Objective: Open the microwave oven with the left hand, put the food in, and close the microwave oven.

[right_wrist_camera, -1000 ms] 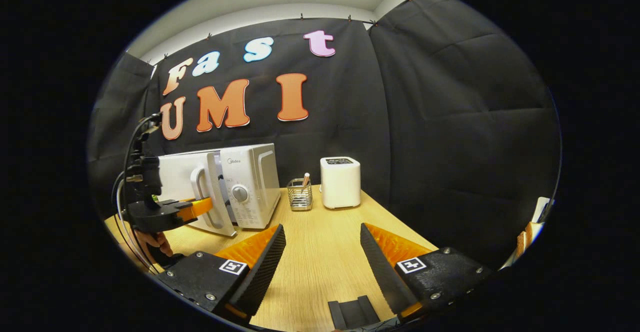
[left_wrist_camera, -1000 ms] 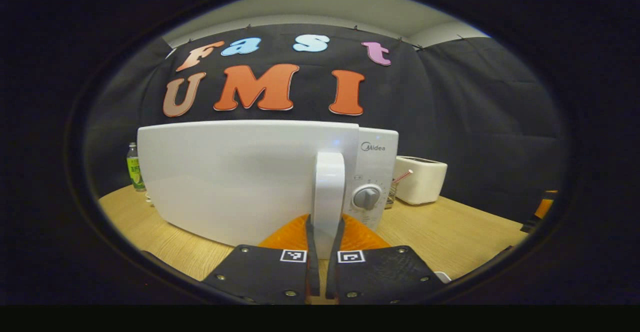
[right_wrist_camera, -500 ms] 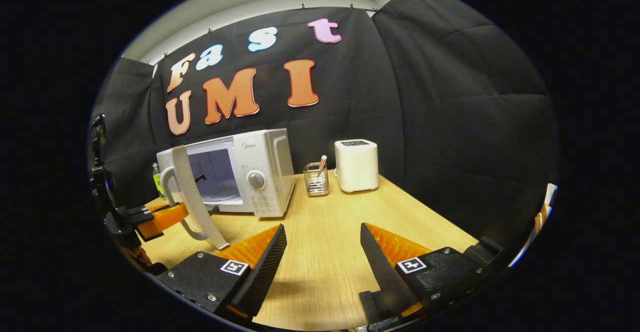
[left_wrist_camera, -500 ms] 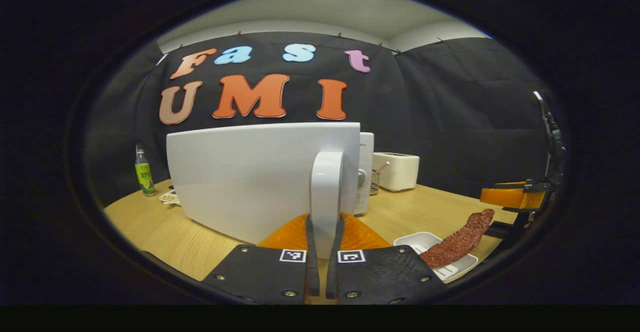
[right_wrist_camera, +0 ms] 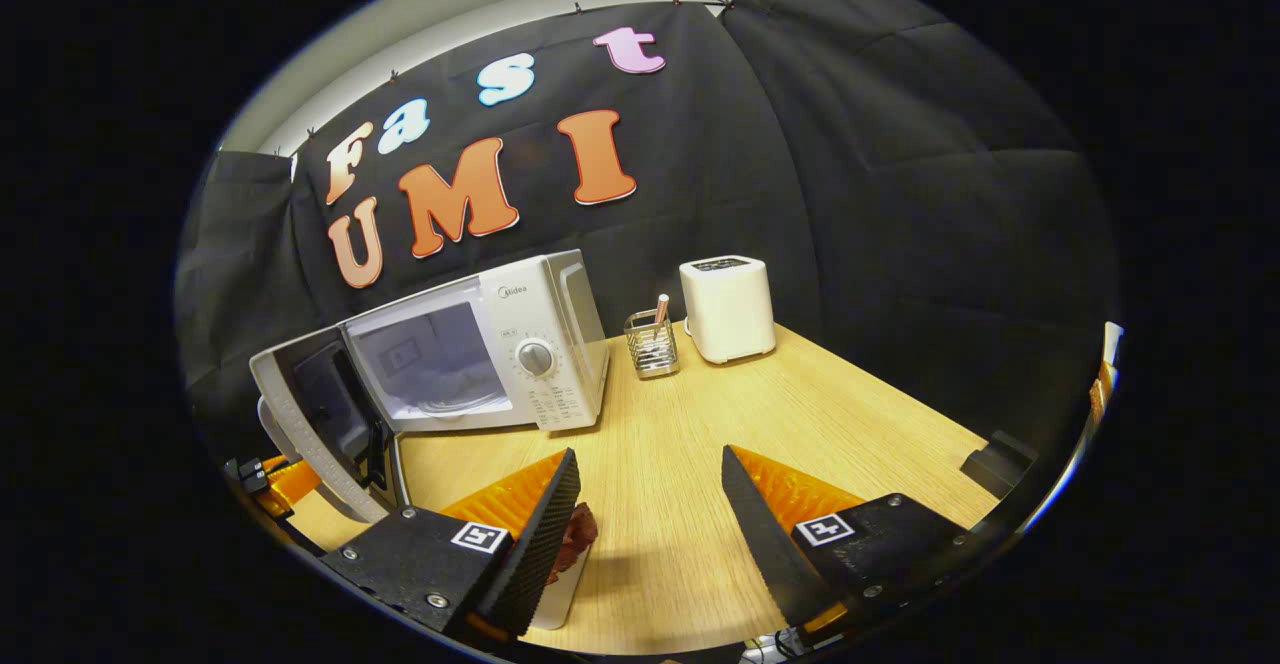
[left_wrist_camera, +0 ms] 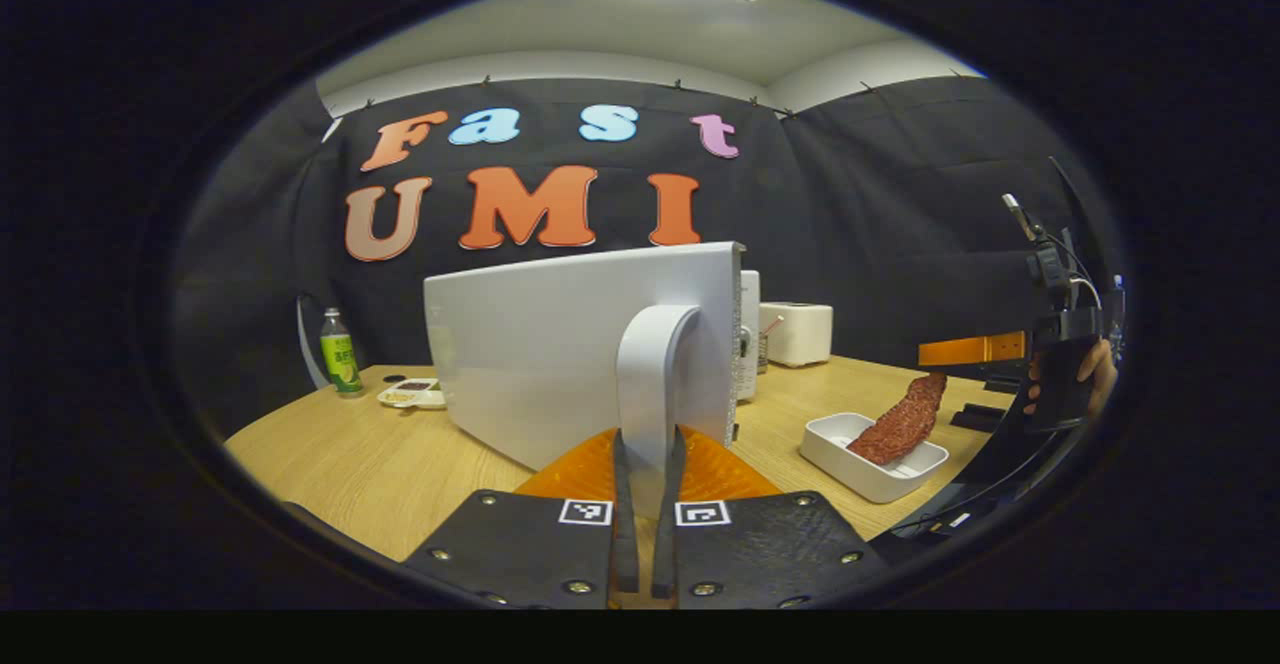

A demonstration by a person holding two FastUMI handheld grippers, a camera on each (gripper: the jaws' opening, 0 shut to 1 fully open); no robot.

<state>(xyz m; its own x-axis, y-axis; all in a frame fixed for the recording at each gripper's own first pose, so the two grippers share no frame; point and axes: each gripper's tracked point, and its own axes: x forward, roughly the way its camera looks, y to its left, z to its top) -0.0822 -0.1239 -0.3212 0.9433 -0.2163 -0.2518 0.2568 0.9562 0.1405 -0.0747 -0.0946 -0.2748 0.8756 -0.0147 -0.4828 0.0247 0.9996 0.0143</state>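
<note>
My left gripper [left_wrist_camera: 648, 469] is shut on the white handle [left_wrist_camera: 650, 364] of the microwave door [left_wrist_camera: 560, 344]. In the right gripper view the white microwave [right_wrist_camera: 545, 344] stands with its door [right_wrist_camera: 315, 424] swung wide open and its cavity [right_wrist_camera: 430, 359] showing. The food, a reddish-brown slab [left_wrist_camera: 905, 426], leans in a white tray [left_wrist_camera: 850, 459] on the wooden table. My right gripper [right_wrist_camera: 650, 489] is open above the table, with the food [right_wrist_camera: 575, 536] peeking out beside its left finger. A hand [left_wrist_camera: 1095, 369] holds that gripper [left_wrist_camera: 970, 349] above the tray.
A white toaster [right_wrist_camera: 728, 307] and a wire holder [right_wrist_camera: 652, 342] with a straw stand to the right of the microwave. A green bottle [left_wrist_camera: 340, 352] and a small dish [left_wrist_camera: 410, 394] sit at the table's far left. A black block [right_wrist_camera: 990, 459] lies near the right edge.
The left gripper has pulled the door from slightly ajar to wide open. The right gripper has shifted towards the tray, and the food has come into its view.
</note>
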